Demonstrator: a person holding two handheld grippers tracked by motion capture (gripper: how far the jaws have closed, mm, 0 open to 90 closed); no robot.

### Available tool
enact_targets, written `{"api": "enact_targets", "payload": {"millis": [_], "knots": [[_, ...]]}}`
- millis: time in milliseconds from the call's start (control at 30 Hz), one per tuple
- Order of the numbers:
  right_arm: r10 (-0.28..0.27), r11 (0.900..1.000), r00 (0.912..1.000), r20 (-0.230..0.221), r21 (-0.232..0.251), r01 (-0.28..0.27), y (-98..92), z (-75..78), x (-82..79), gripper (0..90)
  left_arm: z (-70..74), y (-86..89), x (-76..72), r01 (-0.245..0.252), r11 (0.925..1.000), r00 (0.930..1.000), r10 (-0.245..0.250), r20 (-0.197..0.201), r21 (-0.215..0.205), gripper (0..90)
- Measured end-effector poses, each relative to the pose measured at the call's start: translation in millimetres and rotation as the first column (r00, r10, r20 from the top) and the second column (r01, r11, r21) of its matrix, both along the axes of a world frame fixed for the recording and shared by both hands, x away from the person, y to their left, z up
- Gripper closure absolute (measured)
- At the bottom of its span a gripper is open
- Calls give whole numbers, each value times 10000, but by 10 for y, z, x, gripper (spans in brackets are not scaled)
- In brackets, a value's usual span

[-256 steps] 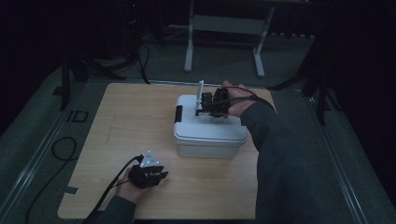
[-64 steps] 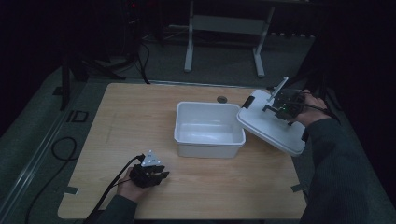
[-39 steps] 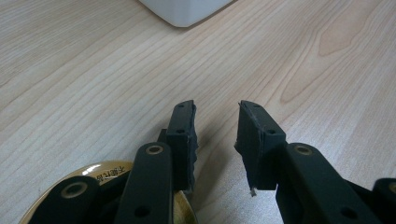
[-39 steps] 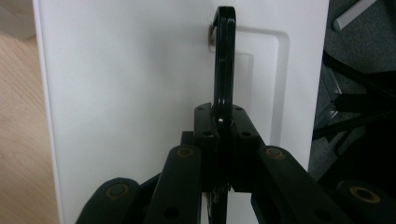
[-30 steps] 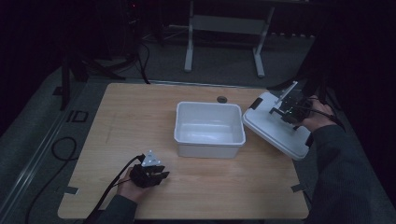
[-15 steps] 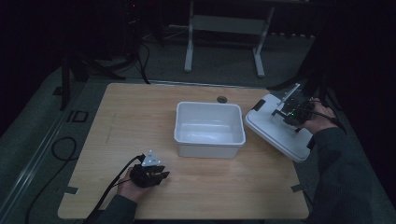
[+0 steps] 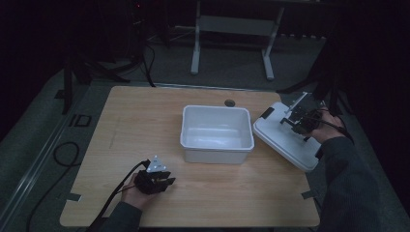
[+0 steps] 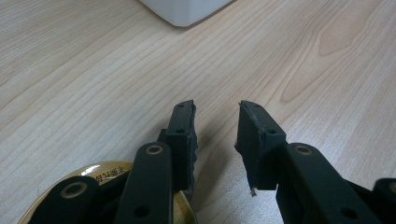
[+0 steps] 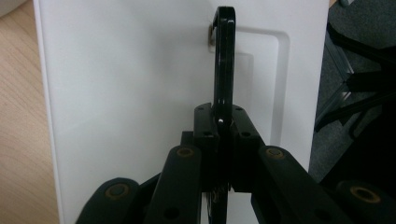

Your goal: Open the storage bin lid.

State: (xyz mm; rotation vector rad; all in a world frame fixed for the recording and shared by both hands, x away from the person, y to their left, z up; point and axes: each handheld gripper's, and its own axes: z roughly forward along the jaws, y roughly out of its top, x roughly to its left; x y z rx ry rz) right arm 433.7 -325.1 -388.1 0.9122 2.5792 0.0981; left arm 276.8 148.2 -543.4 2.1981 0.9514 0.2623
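L gripper parked low on the table, jaws partly apart, nothing btwn them, just bare wood ahead. Up and to its right: white bin, lid off, looks empty inside as far as the high view tells. Further right, R gripper clamped tight on the lid's black handle, which stands upright btwn the pads. The lid lies under that gripper, beside the bin, its far edge hanging past the table edge. Step in hand, I'd say: setting the lid down. Next calls for resting it flat, fully on the wood, then letting go.
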Motion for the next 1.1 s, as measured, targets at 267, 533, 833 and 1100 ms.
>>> {"api": "enact_targets", "payload": {"millis": [267,533,833,1100], "knots": [[-33,10000,10000,-21,-29,33,13,-113,4,841,1,2,1,3,10000,10000,-3,5,-3,668],[-54,10000,10000,-48,-30,53,18,-206,3,841,1,1,0,6,10000,10000,-6,11,5,667],[-24,10000,9998,-202,-52,23,52,-321,9,840,3,3,0,13,10000,10000,-13,23,6,667],[-9,10000,9995,-318,-7,9,78,-420,12,840,4,4,1,12,10000,10000,-12,18,12,667]]}}
